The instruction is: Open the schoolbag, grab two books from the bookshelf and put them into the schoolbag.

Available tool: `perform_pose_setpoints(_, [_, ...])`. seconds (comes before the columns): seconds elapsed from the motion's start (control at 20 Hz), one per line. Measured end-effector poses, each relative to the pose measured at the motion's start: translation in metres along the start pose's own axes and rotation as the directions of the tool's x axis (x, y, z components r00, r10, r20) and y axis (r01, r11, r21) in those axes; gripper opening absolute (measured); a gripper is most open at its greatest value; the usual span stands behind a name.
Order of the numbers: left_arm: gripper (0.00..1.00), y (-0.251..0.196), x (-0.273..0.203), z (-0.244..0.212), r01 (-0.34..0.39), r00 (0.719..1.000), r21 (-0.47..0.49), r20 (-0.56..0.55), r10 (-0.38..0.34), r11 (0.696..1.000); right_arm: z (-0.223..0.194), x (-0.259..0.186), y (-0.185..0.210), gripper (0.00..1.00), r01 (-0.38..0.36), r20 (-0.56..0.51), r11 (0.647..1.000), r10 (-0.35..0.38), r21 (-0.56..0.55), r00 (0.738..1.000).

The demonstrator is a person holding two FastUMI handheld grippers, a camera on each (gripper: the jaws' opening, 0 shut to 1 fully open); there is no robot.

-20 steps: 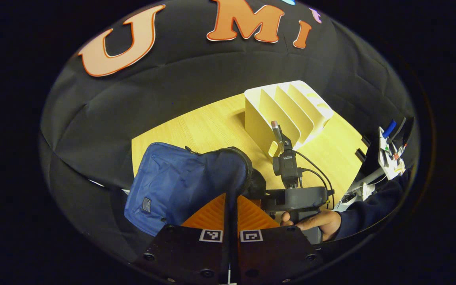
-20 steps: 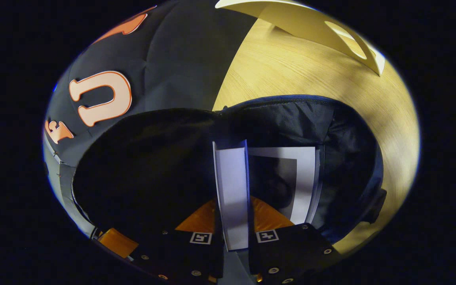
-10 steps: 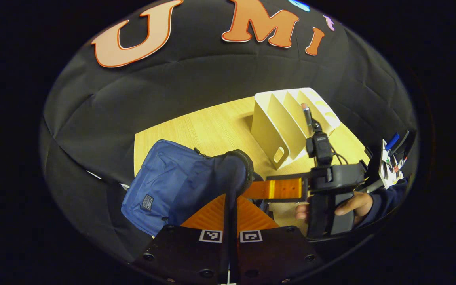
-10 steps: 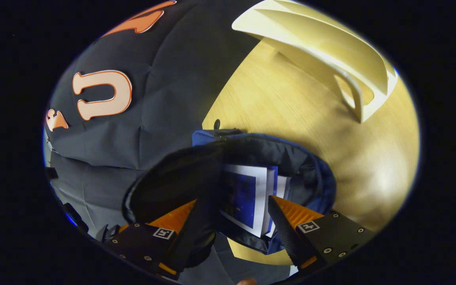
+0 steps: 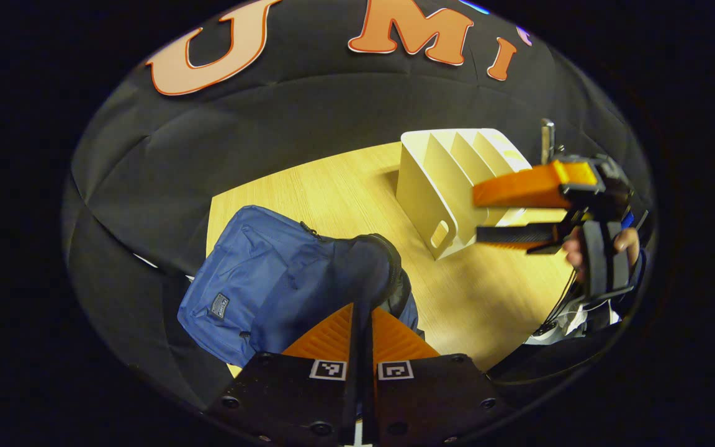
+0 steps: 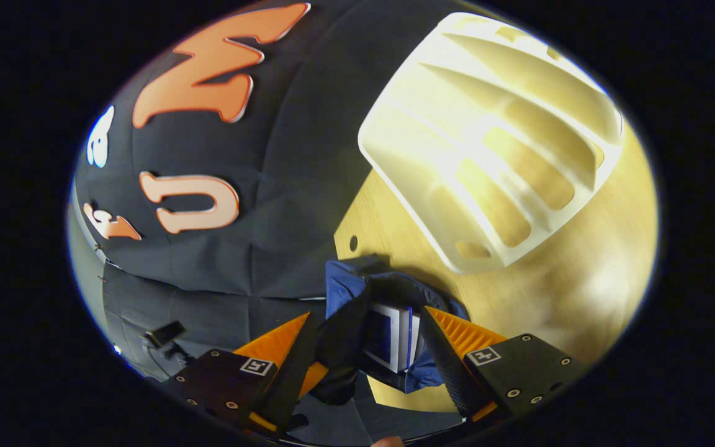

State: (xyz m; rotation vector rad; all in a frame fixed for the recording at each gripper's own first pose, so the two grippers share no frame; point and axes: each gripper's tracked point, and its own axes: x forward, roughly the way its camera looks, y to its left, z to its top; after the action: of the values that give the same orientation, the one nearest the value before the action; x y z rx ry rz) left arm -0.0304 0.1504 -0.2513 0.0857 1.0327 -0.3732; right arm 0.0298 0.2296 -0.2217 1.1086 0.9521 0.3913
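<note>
The blue schoolbag (image 5: pixel 258 279) lies on the wooden table (image 5: pixel 332 192) with its mouth held up. My left gripper (image 5: pixel 362 313) is shut on the dark rim of that mouth, and the fabric runs up between its fingers. To the right my right gripper (image 5: pixel 477 214) hangs open in the air in front of the cream bookshelf (image 5: pixel 450 180). In the right gripper view my right gripper (image 6: pixel 367 354) stands open above the schoolbag (image 6: pixel 345 285). Two books (image 6: pixel 395 338) stand upright inside it, white edges showing. The slots of the bookshelf (image 6: pixel 494 155) hold nothing.
A hand (image 5: pixel 627 239) in a dark sleeve holds the right gripper at the table's right side. Black cloth walls close in behind the table and on the left. The schoolbag sits near the table's left front corner. A small hole (image 6: pixel 353 242) marks the tabletop.
My right gripper let go of the book inside the bag, opened, and rose up and away to the right. My left gripper kept its hold on the bag's rim.
</note>
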Motion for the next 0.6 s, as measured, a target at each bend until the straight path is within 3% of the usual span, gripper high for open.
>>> perform_pose_setpoints(0.1, [0.07,-0.008,0.006,-0.004,-0.001,1.000,-0.016,-0.013,0.001,1.000,0.030,-0.025,0.003,0.97,-0.022,0.054,1.000,0.023,-0.019,0.998])
perform_pose_setpoints(0.3, [0.30,-0.031,0.016,-0.013,0.010,0.999,-0.037,-0.039,-0.012,0.999,0.080,-0.063,-0.003,0.97,-0.016,0.149,1.000,0.018,-0.020,0.989])
perform_pose_setpoints(0.4, [0.48,-0.048,0.021,-0.013,0.029,0.999,-0.048,-0.039,-0.031,0.998,0.094,-0.081,-0.004,0.96,-0.020,0.174,0.999,0.025,-0.029,0.984])
perform_pose_setpoints(0.55, [0.64,-0.069,0.022,-0.004,0.052,0.999,-0.064,-0.015,-0.053,0.997,0.106,-0.100,-0.001,0.96,-0.035,0.187,0.999,0.039,-0.026,0.982])
perform_pose_setpoints(0.6, [0.65,-0.073,0.019,0.000,0.049,0.999,-0.060,-0.004,-0.049,0.997,0.109,-0.107,0.003,0.96,-0.046,0.188,0.998,0.051,-0.032,0.981])
